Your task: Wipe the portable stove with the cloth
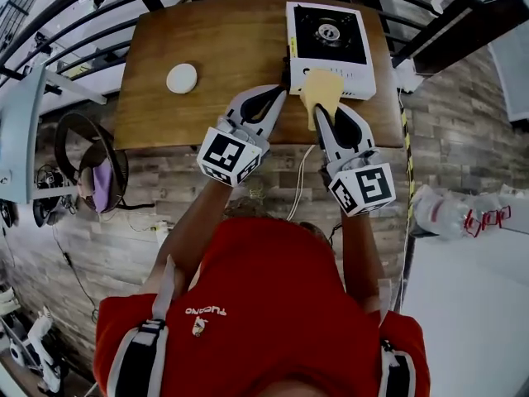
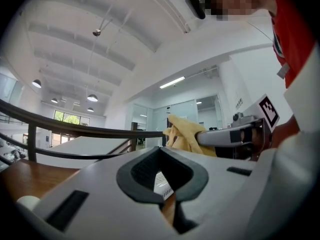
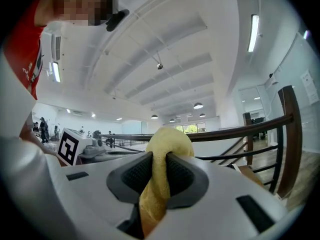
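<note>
Over table (image 1: 207, 56) edge, right gripper (image 1: 317, 108) pinching cloth (image 1: 322, 88) aimed at portable stove (image 1: 331, 52), left gripper (image 1: 283, 91) closed, empty.

A brown wooden bench (image 1: 223, 48) stood on a plank floor (image 1: 124, 213). Two things lay on its top, well apart. The portable stove (image 1: 329, 35), white with a black top and a round burner in the middle, sat toward the bench's right end. A small white round disc (image 1: 182, 78) lay toward the left end, with bare wood between them.
</note>
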`<state>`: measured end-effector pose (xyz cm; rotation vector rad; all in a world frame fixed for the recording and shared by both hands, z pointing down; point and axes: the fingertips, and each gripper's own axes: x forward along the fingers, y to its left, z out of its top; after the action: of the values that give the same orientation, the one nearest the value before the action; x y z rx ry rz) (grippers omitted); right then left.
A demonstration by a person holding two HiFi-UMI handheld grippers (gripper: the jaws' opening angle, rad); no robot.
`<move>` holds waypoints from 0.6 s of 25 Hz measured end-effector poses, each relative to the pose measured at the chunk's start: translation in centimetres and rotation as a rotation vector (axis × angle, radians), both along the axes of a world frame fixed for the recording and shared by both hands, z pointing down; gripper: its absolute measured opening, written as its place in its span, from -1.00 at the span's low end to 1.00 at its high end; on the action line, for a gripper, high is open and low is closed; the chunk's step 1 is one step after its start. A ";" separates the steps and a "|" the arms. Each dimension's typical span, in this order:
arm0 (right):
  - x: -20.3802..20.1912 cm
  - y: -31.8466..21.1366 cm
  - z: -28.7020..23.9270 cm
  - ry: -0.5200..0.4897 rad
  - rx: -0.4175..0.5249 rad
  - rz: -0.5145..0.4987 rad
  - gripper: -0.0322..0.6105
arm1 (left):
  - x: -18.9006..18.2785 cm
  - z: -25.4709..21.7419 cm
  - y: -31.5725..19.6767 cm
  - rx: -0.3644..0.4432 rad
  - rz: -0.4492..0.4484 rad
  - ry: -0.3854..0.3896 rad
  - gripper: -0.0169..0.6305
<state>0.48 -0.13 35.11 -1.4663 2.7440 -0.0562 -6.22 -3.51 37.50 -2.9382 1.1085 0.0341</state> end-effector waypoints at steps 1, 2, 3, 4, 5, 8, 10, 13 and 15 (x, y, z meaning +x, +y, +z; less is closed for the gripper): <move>-0.5 -1.0 0.4 0.009 -0.008 0.008 -0.63 | -0.2 0.4 -1.1 -0.008 0.009 -0.004 -0.92; -0.9 -2.0 0.8 0.018 -0.016 0.016 -0.63 | -0.4 0.9 -2.1 -0.015 0.018 -0.009 -0.92; -1.3 -2.9 1.2 0.026 -0.023 0.025 -0.63 | -0.6 1.3 -3.0 -0.022 0.027 -0.014 -0.92; -1.6 -3.7 1.5 0.033 -0.030 0.035 -0.63 | -0.7 1.8 -3.8 -0.030 0.037 -0.019 -0.92; -1.8 -4.4 1.9 0.039 -0.038 0.045 -0.63 | -0.8 2.3 -4.6 -0.039 0.046 -0.024 -0.92; -2.2 -6.2 3.0 0.057 -0.066 0.077 -0.63 | -0.7 3.6 -6.5 -0.067 0.073 -0.035 -0.92; -2.4 -7.3 3.8 0.075 -0.089 0.098 -0.63 | -0.6 4.6 -7.7 -0.084 0.092 -0.042 -0.92; -2.4 -8.8 5.2 0.105 -0.135 0.121 -0.63 | -0.2 6.2 -9.3 -0.121 0.107 -0.064 -0.92; -2.3 -9.8 6.0 0.129 -0.164 0.125 -0.63 | 0.2 7.2 -10.1 -0.151 0.111 -0.083 -0.92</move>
<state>-1.86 -9.89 41.10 -1.7389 2.7984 -0.1948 -6.01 -13.62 44.72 -3.0986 0.9777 -0.1773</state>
